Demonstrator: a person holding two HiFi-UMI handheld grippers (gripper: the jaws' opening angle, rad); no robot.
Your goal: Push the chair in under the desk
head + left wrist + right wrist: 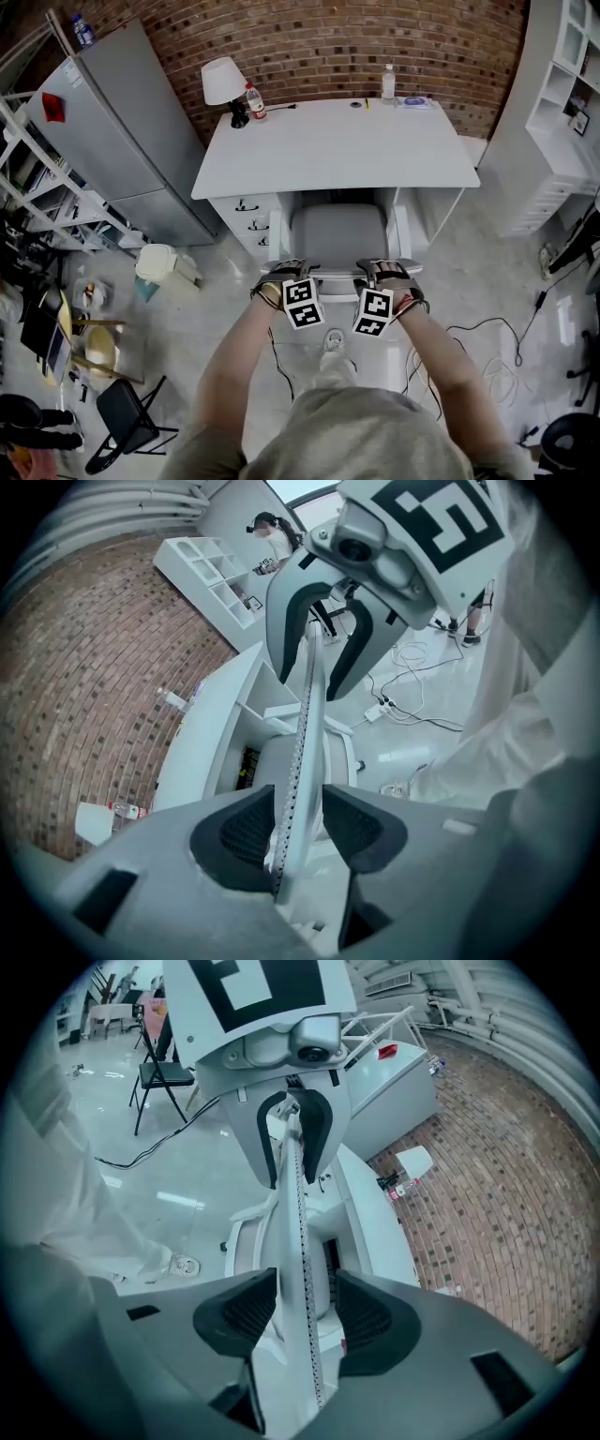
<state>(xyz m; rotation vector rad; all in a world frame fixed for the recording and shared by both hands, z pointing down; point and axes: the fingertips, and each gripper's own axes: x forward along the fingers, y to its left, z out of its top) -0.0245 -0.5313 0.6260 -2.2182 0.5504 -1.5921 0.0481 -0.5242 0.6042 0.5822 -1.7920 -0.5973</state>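
Right, chair (337, 234): grey seat sits in the knee gap of the desk (337, 145), between the drawer unit (246, 220) and the desk's right side panel, showing just below the desk top's near edge.
Backrest: its top edge (305, 724) is on the side away from the desk, nearest the person.
Left gripper (292, 269): jaws apart astride the backrest's top edge; its own view (300, 822) shows the pads not clamping it.
Right gripper (380, 269): just beside the left one on the same edge, jaws wide (305, 1307), with a clear gap on both sides of the backrest (292, 1232).
Desk top: a lamp (223, 82) and a bottle (254, 101) at the far left corner, and a second bottle (388, 82) at the far right.
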